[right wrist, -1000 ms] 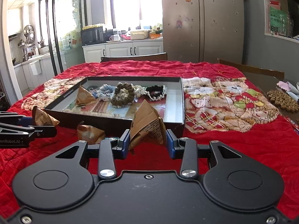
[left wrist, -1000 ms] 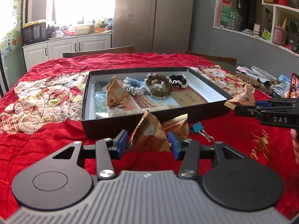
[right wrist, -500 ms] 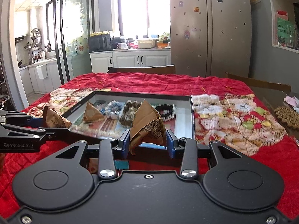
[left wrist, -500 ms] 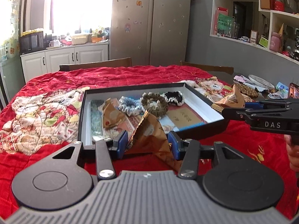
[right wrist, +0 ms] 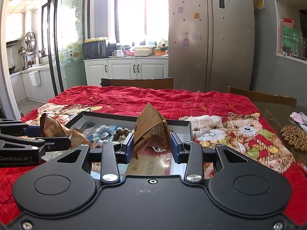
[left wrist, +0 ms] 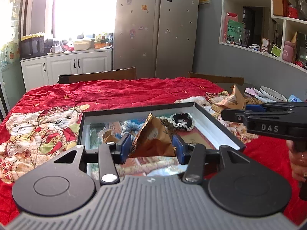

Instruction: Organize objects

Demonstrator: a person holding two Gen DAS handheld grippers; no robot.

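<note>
A steel refrigerator (right wrist: pixel 209 38) dotted with stickers is seen beyond a red quilt (right wrist: pixel 153 97) printed with teddy bears. A microwave (right wrist: pixel 95 48) is set above white cabinets (right wrist: pixel 126 70); wall shelves (left wrist: pixel 268 19) are crowded with boxes.

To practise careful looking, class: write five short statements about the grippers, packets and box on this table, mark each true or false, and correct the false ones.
1. The left gripper holds a brown packet. True.
2. The right gripper is open with nothing in it. False: it is shut on its own packet.
3. The box has a lid on. False: it is open, with scrunchies inside.
4. The cloth on the table is red. True.
5. No packet lies in the box. False: one packet already lies there.
</note>
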